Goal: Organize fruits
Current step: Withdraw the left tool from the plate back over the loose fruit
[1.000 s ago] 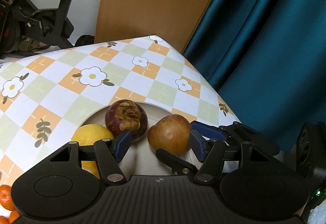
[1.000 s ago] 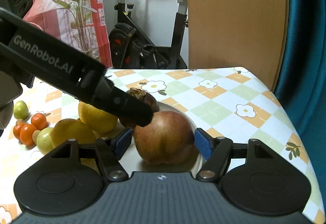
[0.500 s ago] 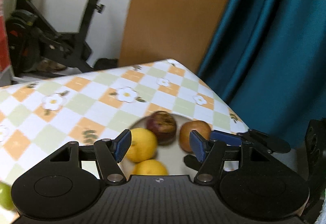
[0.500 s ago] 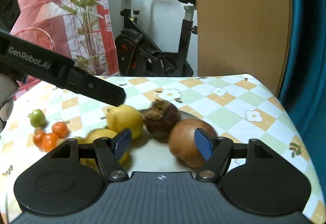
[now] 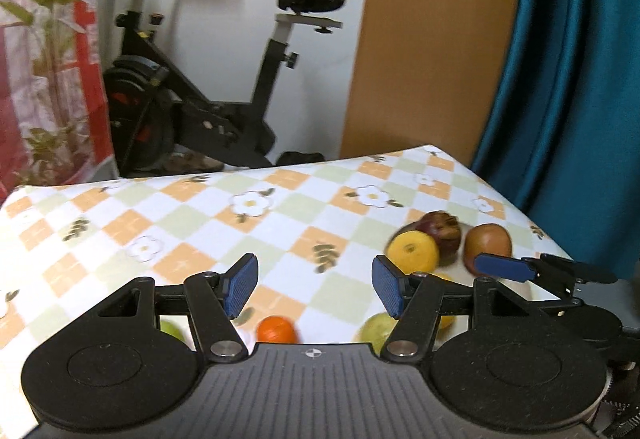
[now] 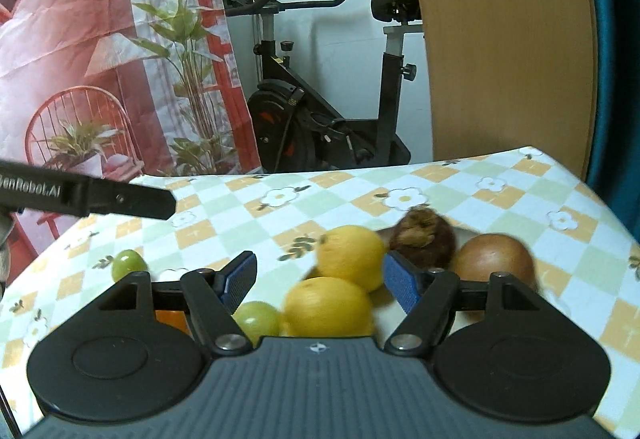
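A plate at the table's right holds two yellow lemons, a dark mangosteen and a brown pomegranate. In the left wrist view the same fruits show at the right: lemon, mangosteen, pomegranate. My left gripper is open and empty above the tablecloth, left of the plate. My right gripper is open and empty, just short of the lemons. A small orange lies below the left gripper.
Green fruits and another orange one lie on the checked tablecloth left of the plate. An exercise bike, a wooden board and a teal curtain stand behind the table.
Both grippers have pulled back and swung left, away from the plate. The right gripper has left the pomegranate on the plate. The left gripper now looks over bare tablecloth.
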### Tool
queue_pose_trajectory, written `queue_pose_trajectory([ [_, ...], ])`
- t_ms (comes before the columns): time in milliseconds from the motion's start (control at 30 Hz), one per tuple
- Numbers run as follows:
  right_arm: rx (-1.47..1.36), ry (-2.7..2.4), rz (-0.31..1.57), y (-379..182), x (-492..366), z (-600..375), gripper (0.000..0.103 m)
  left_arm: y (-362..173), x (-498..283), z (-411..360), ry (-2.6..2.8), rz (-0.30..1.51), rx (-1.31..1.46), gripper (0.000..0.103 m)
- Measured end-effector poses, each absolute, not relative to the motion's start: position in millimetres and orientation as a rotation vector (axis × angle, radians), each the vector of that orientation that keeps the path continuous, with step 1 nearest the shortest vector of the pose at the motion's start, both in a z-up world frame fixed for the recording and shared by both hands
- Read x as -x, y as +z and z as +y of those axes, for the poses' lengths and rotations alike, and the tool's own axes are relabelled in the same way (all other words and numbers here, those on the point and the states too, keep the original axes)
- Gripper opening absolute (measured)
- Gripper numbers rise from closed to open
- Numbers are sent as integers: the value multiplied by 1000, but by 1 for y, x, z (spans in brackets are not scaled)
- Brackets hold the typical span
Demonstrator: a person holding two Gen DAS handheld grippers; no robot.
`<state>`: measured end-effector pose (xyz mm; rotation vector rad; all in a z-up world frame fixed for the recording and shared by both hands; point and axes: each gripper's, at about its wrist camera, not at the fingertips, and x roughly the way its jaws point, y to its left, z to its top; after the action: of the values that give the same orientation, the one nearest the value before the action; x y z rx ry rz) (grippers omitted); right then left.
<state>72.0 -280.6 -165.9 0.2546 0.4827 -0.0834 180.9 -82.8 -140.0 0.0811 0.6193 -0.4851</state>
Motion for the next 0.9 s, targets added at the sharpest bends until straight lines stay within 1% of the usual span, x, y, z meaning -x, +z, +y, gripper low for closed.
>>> queue_pose_trajectory([
  [133, -295, -79, 477, -168, -72, -262, 73, -138, -172, -61, -439, 595, -66, 65],
  [333, -251, -69, 464, -177, -63, -239, 74, -139, -154, -24, -381, 561, -30, 65],
  [467, -233, -58, 455, -185, -58, -230, 74, -147, -145, -5, -360, 542, -13, 65],
  [567, -215, -34, 482, -194, -64, -222, 74, -158, -140, 7, -351, 544, 38, 65],
  [700, -180, 3, 502, -204, -73, -210, 74, -172, -140, 9, -324, 564, 61, 65],
  [767, -162, 16, 494, -205, -76, -203, 76, -177, -142, 6, -313, 582, 53, 65],
  [900, -108, 43, 471, -203, -85, -188, 76, -182, -144, 5, -306, 594, 49, 65],
])
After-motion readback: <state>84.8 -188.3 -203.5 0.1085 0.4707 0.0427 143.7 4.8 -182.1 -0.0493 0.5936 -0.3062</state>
